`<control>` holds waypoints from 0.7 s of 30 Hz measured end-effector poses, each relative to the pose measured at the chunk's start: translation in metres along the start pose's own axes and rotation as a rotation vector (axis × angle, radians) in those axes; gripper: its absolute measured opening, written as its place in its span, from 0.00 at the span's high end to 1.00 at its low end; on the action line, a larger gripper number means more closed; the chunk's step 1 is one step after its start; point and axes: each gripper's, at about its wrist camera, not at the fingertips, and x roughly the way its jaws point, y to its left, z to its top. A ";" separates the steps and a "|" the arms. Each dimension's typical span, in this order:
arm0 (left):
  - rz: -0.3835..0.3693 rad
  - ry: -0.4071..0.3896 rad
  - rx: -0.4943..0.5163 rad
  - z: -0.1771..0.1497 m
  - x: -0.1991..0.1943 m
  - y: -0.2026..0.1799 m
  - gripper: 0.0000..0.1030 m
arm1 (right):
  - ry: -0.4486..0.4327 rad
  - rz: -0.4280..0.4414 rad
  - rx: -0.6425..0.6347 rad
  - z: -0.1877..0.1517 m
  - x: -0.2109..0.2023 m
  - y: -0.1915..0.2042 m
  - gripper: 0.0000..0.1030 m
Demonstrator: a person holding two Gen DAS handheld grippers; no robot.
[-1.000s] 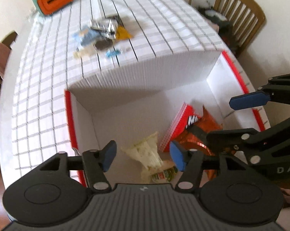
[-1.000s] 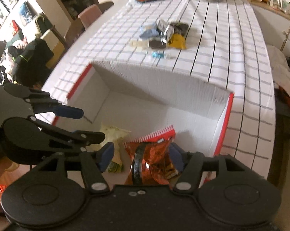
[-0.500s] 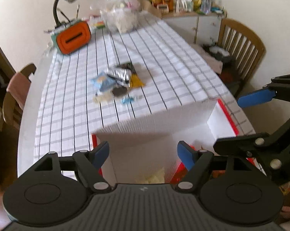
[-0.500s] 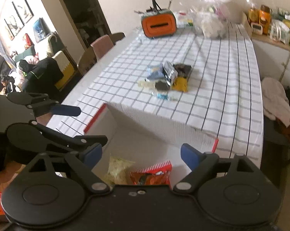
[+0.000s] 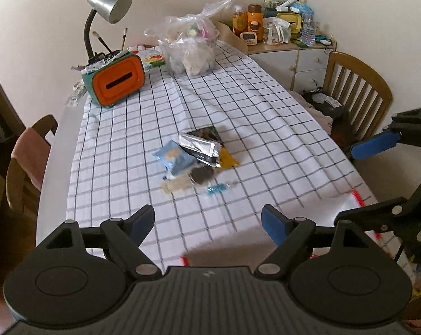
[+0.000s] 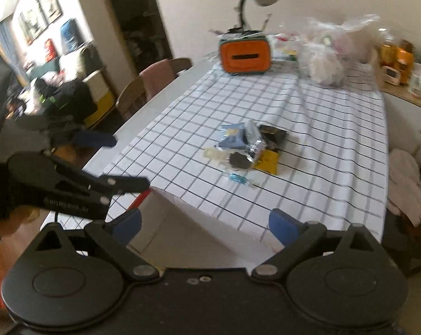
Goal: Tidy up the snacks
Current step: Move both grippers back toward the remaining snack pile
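**Both grippers opening, empty, over the near table edge**

Your left gripper (image 5: 207,223) is opening wide with nothing between its blue pads, and your right gripper (image 6: 205,224) is opening wider with nothing in it either. You are facing the table (image 5: 59,128), which is wearing a checked cloth (image 5: 266,128). Just below you the white box (image 6: 182,223) with red edges is sitting against the near side. Chairs are flanking the table: one wooden chair (image 5: 355,83) to the right. At the far end an orange case (image 5: 118,81), a desk lamp (image 5: 107,8) and a clear bag (image 5: 191,47) are standing. The snack pile (image 5: 193,162) is lying mid-table, unobstructed.
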 end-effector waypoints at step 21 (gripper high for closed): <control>-0.131 0.010 0.046 0.027 0.114 0.099 0.19 | 0.221 -0.080 -0.064 0.083 0.177 -0.031 0.25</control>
